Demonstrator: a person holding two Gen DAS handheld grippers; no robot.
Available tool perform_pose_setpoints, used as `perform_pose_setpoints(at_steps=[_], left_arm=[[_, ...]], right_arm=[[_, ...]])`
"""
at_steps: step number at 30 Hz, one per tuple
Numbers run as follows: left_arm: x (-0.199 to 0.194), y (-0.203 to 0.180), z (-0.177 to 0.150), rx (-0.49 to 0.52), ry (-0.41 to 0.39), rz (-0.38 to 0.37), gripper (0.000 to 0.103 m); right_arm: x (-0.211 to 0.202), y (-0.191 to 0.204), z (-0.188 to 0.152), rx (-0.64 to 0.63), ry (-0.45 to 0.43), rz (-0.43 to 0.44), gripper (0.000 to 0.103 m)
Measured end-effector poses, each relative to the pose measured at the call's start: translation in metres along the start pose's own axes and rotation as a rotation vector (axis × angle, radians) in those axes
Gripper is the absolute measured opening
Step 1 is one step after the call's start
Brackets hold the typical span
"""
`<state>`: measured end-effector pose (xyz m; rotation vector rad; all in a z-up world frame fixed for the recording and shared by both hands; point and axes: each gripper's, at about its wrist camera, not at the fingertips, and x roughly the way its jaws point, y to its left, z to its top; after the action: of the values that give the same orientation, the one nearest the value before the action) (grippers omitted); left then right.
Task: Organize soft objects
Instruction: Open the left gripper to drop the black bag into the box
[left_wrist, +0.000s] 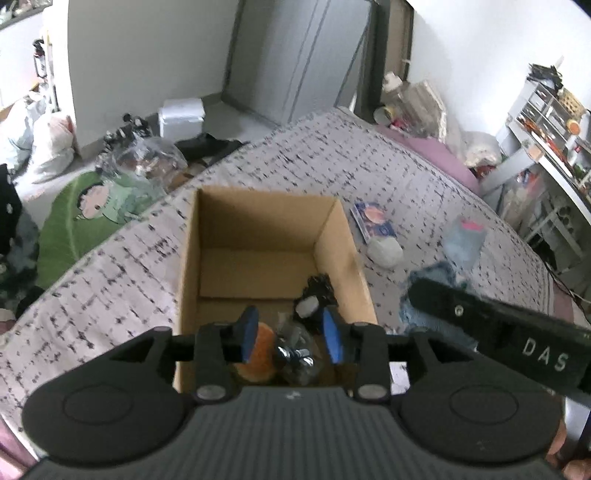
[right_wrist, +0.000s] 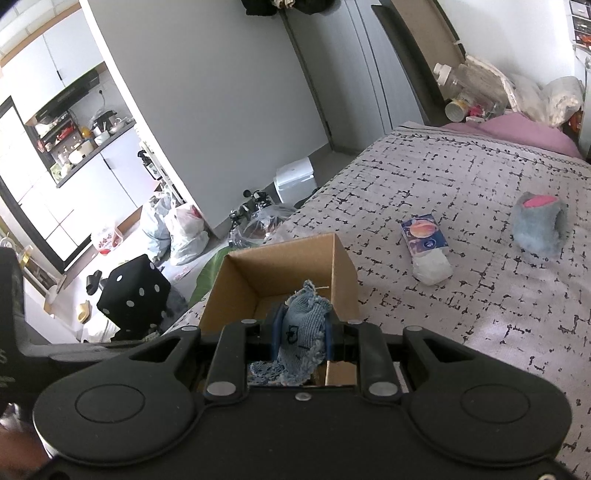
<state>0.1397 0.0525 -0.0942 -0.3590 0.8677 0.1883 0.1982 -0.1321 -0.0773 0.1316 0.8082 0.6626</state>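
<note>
The left tongs (left_wrist: 291, 334) hang parted over the one cardboard box (left_wrist: 334, 236) on the bed (left_wrist: 122, 258), gripping nothing; beneath them lie an orange soft toy (left_wrist: 260, 349), a clear plastic item and a black one. The right tongs (right_wrist: 302, 328) pinch one frayed blue denim cloth (right_wrist: 303, 321) above the box's near edge. Farther across the bed: one tissue packet (right_wrist: 424, 234), one white bundle (right_wrist: 432, 267), one grey-and-pink plush (right_wrist: 539, 227).

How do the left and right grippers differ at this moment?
The left gripper has its jaws apart and holds nothing; the right gripper is clamped on a denim piece. The left hangs inside the cardboard box, the right at its near edge. Both have blue pads.
</note>
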Motion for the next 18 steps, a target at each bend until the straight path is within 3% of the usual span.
perform_pose_setpoints(at_steps=[18], left_arm=[[-0.028,0.038,0.021,-0.175,-0.123,0.078,0.047]], right_arm=[[0.039,0.013,0.011,0.060,0.084,0.101,0.023]])
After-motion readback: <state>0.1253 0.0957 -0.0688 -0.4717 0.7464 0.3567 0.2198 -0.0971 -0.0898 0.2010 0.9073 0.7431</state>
